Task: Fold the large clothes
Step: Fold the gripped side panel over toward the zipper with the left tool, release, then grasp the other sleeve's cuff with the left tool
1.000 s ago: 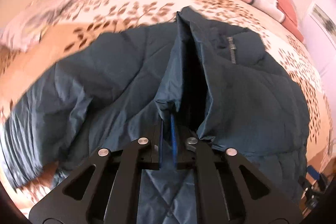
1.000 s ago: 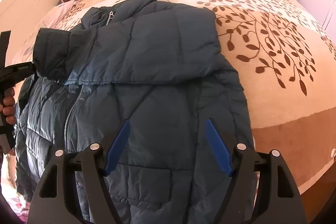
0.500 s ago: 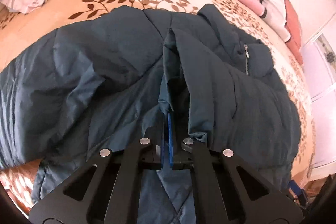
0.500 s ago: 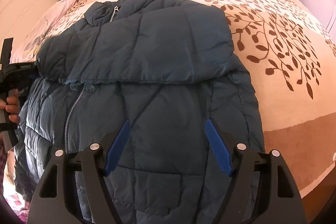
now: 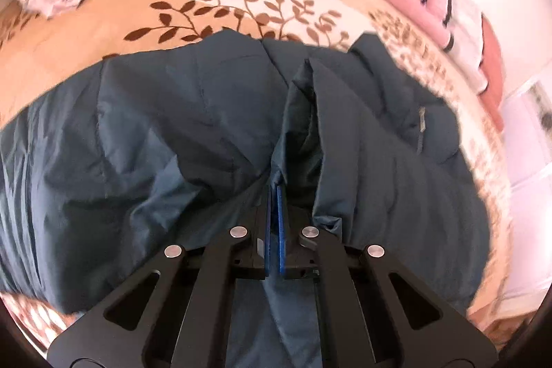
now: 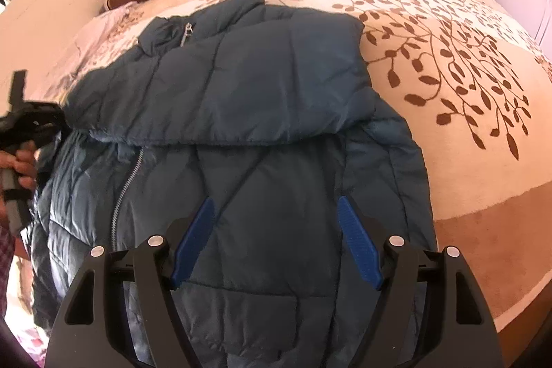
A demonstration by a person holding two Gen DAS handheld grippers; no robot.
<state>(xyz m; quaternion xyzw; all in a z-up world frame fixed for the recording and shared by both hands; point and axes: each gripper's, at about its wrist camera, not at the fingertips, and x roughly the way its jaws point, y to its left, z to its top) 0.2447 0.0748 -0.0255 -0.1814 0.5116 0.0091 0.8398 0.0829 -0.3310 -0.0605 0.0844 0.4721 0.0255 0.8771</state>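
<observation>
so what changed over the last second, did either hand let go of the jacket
No release. The left gripper stays shut on the jacket sleeve and has drawn it across the body, so the sleeve now lies flatter. The right gripper still hovers with jaws open. The bedspread is unchanged.

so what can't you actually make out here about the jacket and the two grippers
- Which part of the jacket the left gripper pinches: left wrist view, folds hide it.
- Jacket hem: right wrist view, the open right gripper and the frame's bottom edge cover it.
- Left gripper's fingers from the right wrist view: cut off at the left edge; only the hand shows.
- Far sleeve: left wrist view, motion blur.
</observation>
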